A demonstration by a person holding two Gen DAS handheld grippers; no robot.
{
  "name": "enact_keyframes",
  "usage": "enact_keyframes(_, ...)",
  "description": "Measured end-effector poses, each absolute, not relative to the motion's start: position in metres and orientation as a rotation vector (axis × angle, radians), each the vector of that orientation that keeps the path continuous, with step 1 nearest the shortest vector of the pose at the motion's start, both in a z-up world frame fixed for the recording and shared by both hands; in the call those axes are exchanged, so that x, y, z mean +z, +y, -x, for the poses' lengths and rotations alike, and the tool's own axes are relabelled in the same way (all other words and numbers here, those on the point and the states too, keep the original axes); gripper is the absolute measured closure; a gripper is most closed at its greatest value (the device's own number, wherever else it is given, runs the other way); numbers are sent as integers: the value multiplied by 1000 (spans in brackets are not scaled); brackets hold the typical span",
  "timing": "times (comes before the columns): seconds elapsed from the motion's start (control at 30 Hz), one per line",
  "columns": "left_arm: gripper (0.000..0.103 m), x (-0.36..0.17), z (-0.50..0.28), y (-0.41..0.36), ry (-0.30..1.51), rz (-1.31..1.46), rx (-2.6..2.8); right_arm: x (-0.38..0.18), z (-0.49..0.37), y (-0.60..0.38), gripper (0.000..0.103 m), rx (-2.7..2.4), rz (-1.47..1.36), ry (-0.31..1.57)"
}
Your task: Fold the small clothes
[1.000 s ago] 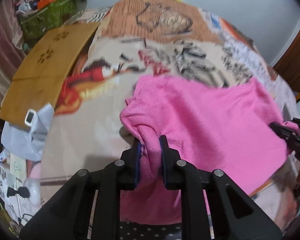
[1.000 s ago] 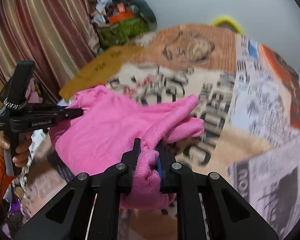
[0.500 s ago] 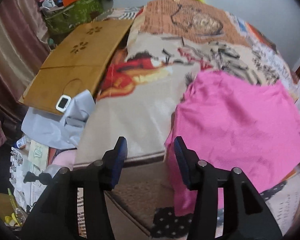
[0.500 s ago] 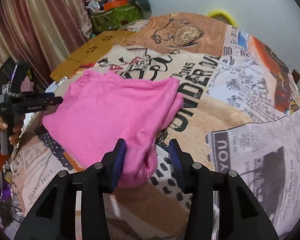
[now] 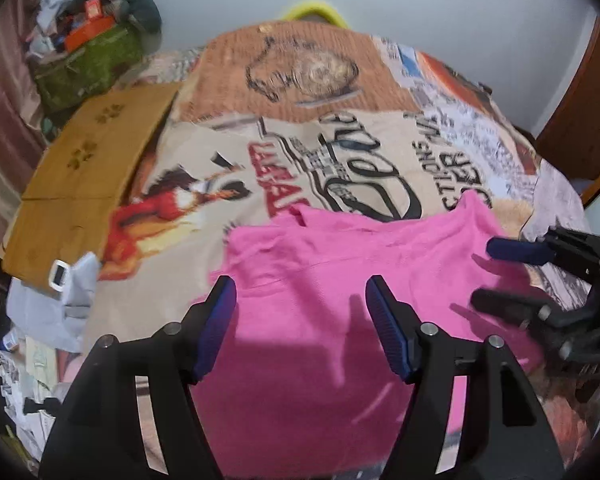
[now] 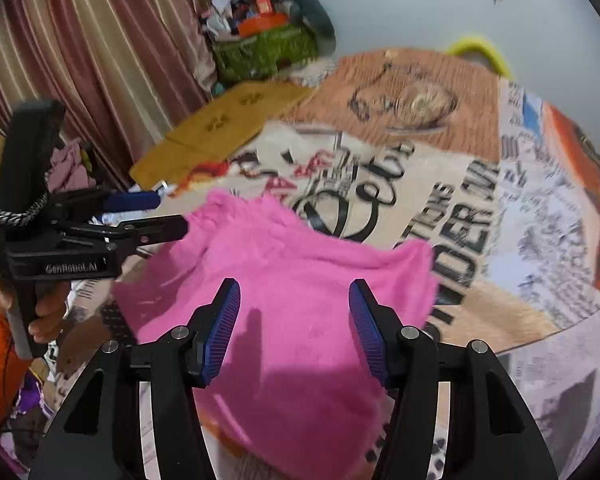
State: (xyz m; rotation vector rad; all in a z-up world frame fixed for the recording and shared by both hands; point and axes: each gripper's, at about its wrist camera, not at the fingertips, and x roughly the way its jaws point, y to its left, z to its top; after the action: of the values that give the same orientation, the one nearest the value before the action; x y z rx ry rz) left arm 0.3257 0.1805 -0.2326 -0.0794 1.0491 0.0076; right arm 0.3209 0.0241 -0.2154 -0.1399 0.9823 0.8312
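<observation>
Bedspread (image 5: pixel 204 216), printed all over with lettering and pictures, carries the pink knit garment (image 5: pixel 340 280), which lies spread flat near the bed's front edge, its near hem hanging over. Both tongs hover just above it, wide apart and gripping nothing: the left tongs (image 5: pixel 300 312) over its left half, the right tongs (image 6: pixel 294 312) over its right half. To fold well, I would judge, each should pinch one near corner through a single layer, lift together and carry the edge evenly to the far side, keeping the knit taut so no ridge forms. Off the bed's far left corner, a green container (image 6: pixel 260 50) holds a heaped jumble with an orange item (image 6: pixel 260 24) on top.
</observation>
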Motion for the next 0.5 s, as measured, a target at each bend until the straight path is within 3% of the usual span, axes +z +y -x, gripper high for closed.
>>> enact_keyframes(0.23, 36, -266, -343, 208, 1114, 188, 59, -234, -331, 10, 50, 789, 155, 1030)
enact_keyframes(0.5, 36, -237, -312, 225, 1062, 155, 111, -209, -310, -12, 50, 763, 169, 972)
